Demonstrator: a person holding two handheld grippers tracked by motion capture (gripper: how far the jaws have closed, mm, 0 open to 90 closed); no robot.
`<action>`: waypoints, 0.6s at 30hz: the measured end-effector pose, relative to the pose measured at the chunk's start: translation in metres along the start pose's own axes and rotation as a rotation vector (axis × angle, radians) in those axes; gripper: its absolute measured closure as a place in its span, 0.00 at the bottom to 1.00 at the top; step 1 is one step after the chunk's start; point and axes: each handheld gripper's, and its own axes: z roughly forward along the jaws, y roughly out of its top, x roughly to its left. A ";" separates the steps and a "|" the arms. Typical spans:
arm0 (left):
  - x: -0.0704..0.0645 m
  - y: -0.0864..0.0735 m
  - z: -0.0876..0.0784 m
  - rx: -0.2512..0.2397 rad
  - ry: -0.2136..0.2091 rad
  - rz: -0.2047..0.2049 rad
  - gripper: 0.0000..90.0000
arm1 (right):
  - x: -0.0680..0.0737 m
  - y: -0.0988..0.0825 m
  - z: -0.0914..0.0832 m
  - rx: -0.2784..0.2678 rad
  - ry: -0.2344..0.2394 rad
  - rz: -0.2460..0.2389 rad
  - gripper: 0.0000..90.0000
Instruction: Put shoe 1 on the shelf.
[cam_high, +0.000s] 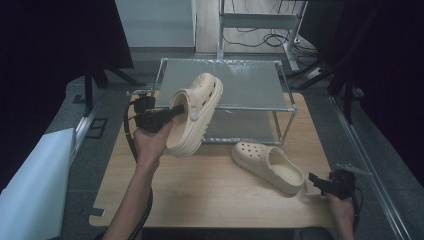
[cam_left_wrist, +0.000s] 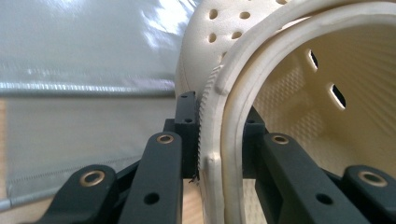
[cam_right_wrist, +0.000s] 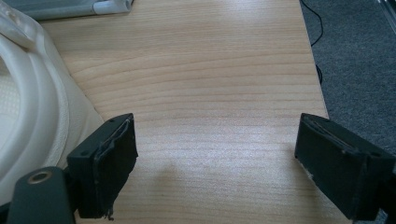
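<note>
1. The left gripper (cam_high: 172, 112) holds a cream clog (cam_high: 197, 112) in the air above the bench (cam_high: 210, 195), in front of a metal-framed rack (cam_high: 287, 107)
2. Its jaws pinch the rim of the clog's (cam_left_wrist: 219, 116) heel opening, one jaw outside, one inside
3. A second cream clog (cam_high: 268, 166) lies sole-down on the bench, toe towards the rack
4. The right gripper (cam_high: 317, 181) rests just beside that clog's heel, jaws spread with only bare wood between them

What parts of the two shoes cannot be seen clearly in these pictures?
- Held clog: its sole faces away in the high view; the left gripper view's edges cut off its toe.
- Clog on the table: underside hidden against the wood; the right gripper view's left edge cuts it.
</note>
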 end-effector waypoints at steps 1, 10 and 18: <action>0.000 0.000 0.000 0.000 0.000 0.000 0.84 | 0.000 0.000 0.000 0.000 0.000 0.000 0.14; -0.005 0.021 0.023 -0.023 0.030 -0.022 0.84 | 0.001 0.001 0.000 -0.002 -0.003 -0.005 0.14; -0.003 0.041 0.047 -0.041 0.109 -0.049 0.84 | 0.001 0.001 0.000 -0.006 0.000 0.000 0.14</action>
